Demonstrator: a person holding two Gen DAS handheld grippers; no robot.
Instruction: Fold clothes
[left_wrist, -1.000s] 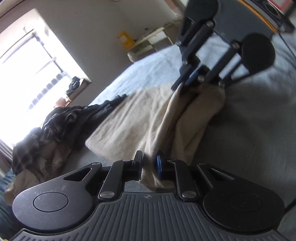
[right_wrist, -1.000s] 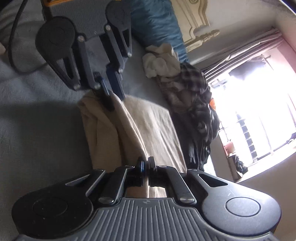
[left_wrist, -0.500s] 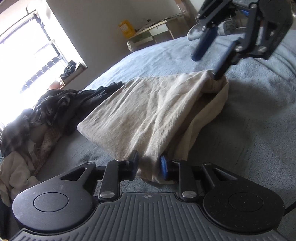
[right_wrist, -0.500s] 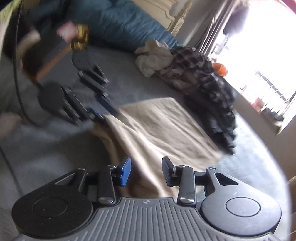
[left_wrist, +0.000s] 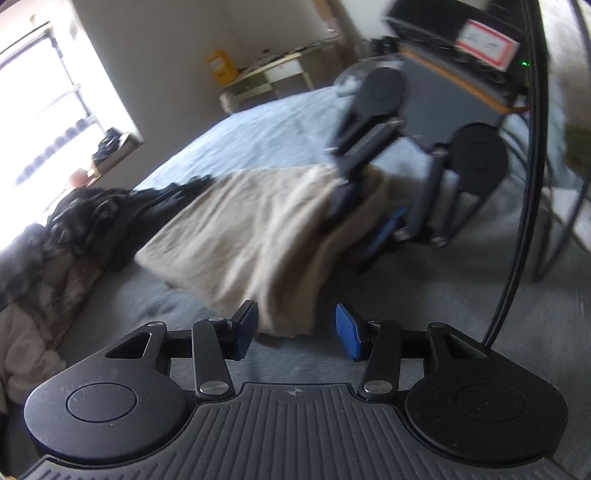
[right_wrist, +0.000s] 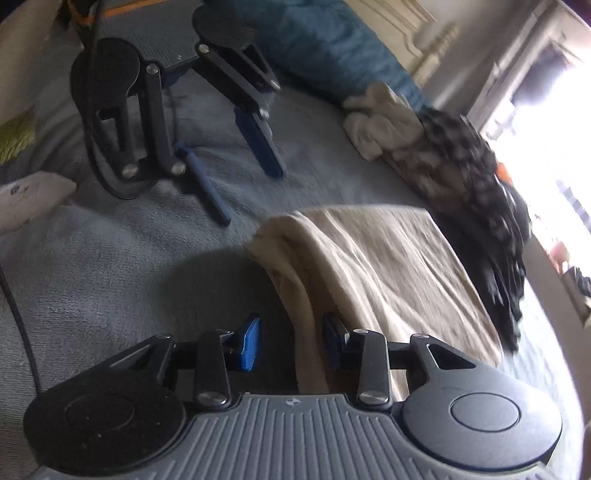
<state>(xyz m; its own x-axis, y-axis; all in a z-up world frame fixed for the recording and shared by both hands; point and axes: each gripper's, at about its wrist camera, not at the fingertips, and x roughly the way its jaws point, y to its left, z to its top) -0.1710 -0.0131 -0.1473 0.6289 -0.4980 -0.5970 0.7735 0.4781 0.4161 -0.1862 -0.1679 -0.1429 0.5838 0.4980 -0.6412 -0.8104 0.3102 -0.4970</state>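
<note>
so the grey-blue fleecy bed (left_wrist: 280, 122) is doing the job of a work surface here, big and flat enough to spread stuff out; everything sits on it

next biggest is the dark heap of unfolded clothes, plaid and black fabric (right_wrist: 465, 173), shoved toward the window side, I'd guess so it stays out of the way until its turn; there's a crumpled cream bit at the near end of that heap too

then the thing being worked on, the beige folded cloth garment (left_wrist: 255, 229); it lies flat in the middle of the bed, doubled over with the thick fold edge toward the two tools, which reads to me like one fold just got laid down

the left gripper (left_wrist: 297, 330) has its blue-padded fingers (left_wrist: 349, 334) parted and they've just been opening; the corner of the cloth sits just ahead of them, nothing pinched

the right gripper (right_wrist: 291, 341) is parted too, about medium; the fold edge runs up between its fingers but the pads don't look like they press it, so it seems let go; probably both are backing off to regrip for the next fold
</note>
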